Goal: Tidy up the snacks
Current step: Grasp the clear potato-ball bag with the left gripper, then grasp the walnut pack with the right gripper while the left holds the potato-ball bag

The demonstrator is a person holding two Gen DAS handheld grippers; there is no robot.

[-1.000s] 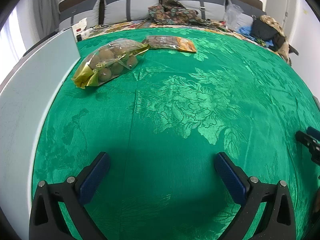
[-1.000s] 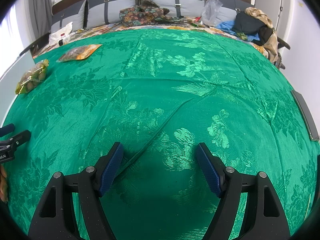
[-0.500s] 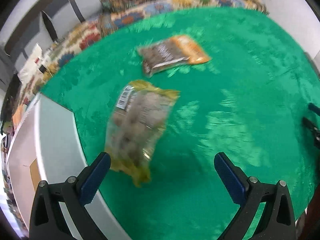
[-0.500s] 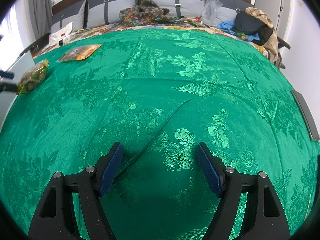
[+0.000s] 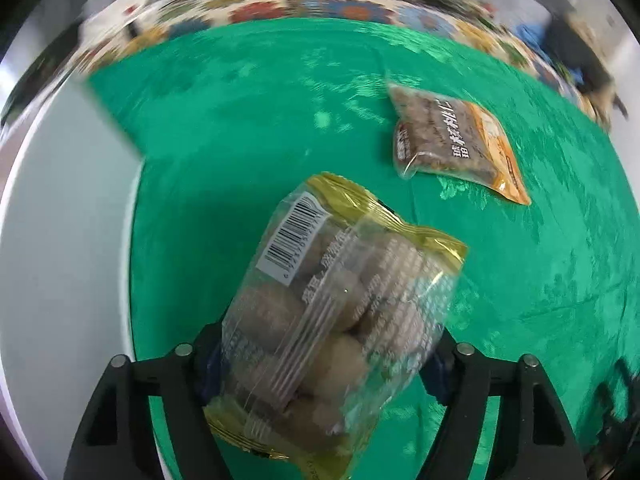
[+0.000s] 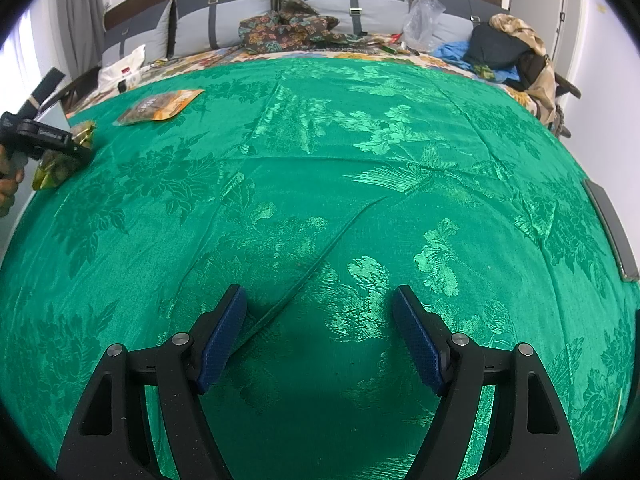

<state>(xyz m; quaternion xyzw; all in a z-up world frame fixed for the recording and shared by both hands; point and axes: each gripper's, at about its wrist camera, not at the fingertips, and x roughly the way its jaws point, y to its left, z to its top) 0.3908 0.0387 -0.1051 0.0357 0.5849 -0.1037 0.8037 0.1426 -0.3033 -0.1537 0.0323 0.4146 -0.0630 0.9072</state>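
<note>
Green floral brocade bedspread (image 6: 320,184) covers the bed. Over it the right claw (image 6: 320,332) hangs released, nothing between its blue pads. The left claw (image 5: 324,364) is closing around a clear, gold-edged plastic bag of round brown snacks (image 5: 332,320) (white barcode label up, small print blurred), beside a grey-white panel (image 5: 64,248). Farther off lies a flat orange-and-brown snack pouch (image 5: 456,144), then grey pillows (image 6: 352,12) and heaped clothes (image 6: 508,52).

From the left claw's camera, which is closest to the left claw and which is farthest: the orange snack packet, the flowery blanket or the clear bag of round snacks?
1. Clear bag of round snacks: between the closing left claw jaws.
2. Orange snack packet: farther, upper right on the green cloth.
3. Flowery blanket: farthest, along the top.
</note>
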